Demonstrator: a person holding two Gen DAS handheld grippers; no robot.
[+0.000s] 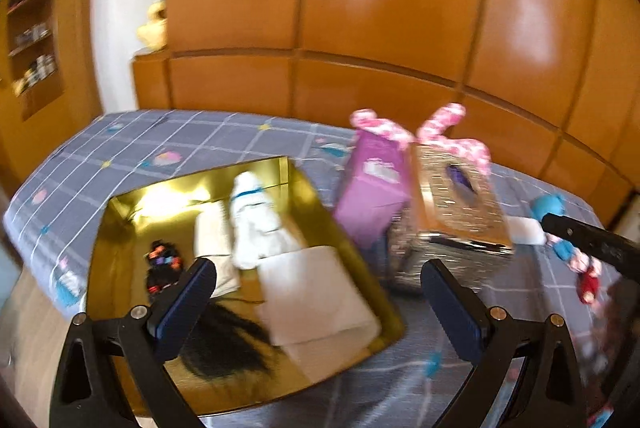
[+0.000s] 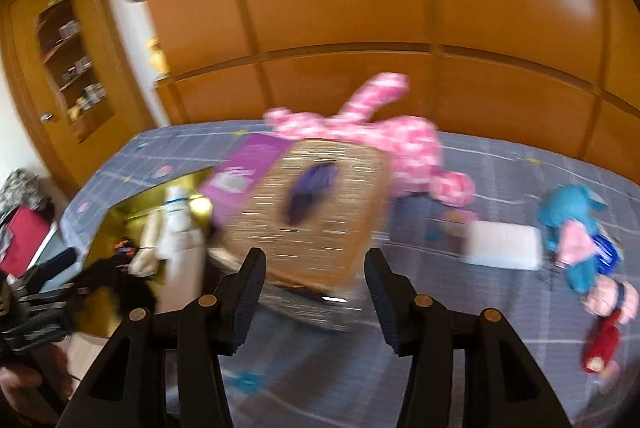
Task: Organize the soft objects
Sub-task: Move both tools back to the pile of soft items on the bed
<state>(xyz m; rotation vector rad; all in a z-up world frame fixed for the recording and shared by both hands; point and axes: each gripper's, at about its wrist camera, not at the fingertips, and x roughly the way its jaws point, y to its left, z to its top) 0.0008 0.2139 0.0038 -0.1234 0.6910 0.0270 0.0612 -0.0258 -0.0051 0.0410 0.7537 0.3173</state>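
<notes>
Two glossy gold-lined box (image 1: 120, 228) walls, rectangular

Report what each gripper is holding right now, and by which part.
Nothing is held. The left gripper and the right gripper both stand open with nothing between their pads.

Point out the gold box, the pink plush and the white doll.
gold box (image 1: 120, 206), left wrist view, inner back wall.
pink plush (image 2: 412, 144), right wrist view, body.
white doll (image 1: 252, 216), left wrist view, torso.
</notes>
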